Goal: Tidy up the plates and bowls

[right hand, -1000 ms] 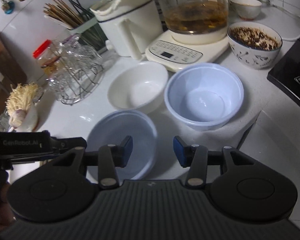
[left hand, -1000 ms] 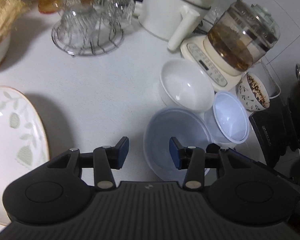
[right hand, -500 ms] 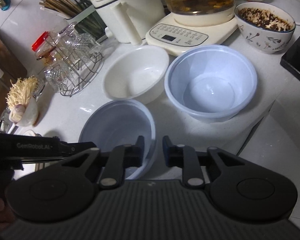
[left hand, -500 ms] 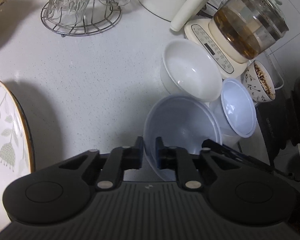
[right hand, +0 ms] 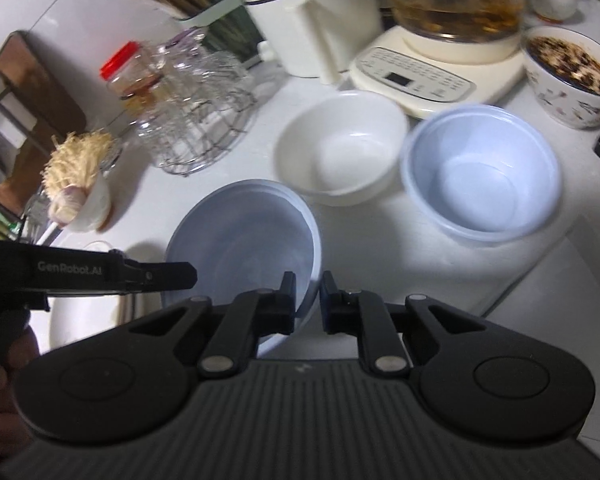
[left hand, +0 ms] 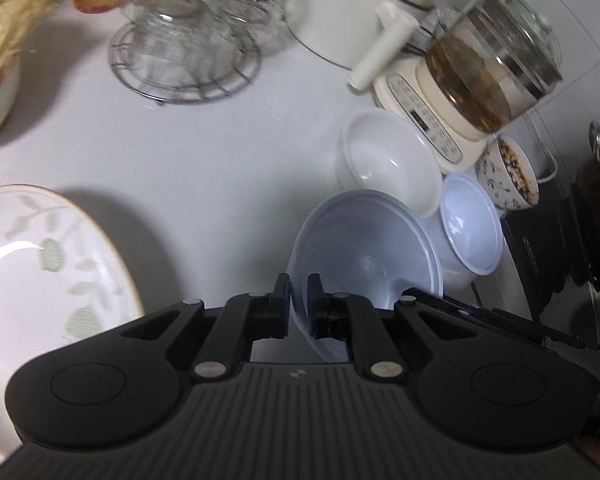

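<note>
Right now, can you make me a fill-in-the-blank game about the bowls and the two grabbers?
1. Both grippers, left gripper and right gripper, are pinching the rim of the same translucent ____ bowl.
2. The white bowl sits right in front of the kettle base, and inside it is ____.
3. The plate has a pattern of green ____.

Missing words: blue; empty; leaves
</note>
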`<state>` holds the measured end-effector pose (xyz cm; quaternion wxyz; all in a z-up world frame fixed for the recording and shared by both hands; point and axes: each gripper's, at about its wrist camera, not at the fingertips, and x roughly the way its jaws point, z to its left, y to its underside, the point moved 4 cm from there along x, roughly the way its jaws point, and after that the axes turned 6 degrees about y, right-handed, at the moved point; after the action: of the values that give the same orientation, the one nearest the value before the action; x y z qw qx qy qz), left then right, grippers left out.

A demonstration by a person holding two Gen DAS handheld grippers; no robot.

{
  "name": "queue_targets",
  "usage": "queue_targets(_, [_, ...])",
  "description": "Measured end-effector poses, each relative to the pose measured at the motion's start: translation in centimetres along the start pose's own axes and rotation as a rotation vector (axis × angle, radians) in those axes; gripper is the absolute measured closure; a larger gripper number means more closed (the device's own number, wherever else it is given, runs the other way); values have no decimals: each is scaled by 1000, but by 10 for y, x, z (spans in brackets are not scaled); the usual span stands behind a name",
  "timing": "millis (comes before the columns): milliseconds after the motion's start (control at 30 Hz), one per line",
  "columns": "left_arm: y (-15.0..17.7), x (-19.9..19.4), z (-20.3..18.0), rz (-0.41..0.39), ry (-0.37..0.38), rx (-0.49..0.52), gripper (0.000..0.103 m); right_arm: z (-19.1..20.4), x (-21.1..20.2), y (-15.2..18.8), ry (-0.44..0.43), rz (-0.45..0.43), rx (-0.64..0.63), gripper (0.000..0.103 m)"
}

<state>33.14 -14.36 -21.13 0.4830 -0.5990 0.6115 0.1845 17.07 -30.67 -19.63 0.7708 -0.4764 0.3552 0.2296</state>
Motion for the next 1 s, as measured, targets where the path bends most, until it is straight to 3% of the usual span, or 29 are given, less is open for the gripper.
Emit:
queue_targets(167, [-3, -14, 27, -37, -33, -47, 93, 28, 13, -5, -34, 12, -48, 88])
queue_targets(333, [-8, -12, 41, -55, -89, -25, 93, 45, 33, -9, -55, 39, -81, 88])
queue_targets(733, [-13, 4, 51, -16, -135, 15, 92, 49, 54, -3, -60, 76, -65, 87])
queue_targets(867, [-14, 2, 46, -10, -160, 45, 89, 49, 52, -6, -51, 65, -56, 86])
queue_targets(933, [-16, -1, 45, -19, -167, 63, 80, 50, 49, -8, -58, 61, -49, 86])
queue_targets(967, [-17, -4, 44, -29, -172, 70, 77, 50, 47, -9, -57, 55, -47, 82])
queue_targets(1000, [-18, -8, 43, -41, -174, 75, 72, 50, 44, -11, -49, 46, -44, 66])
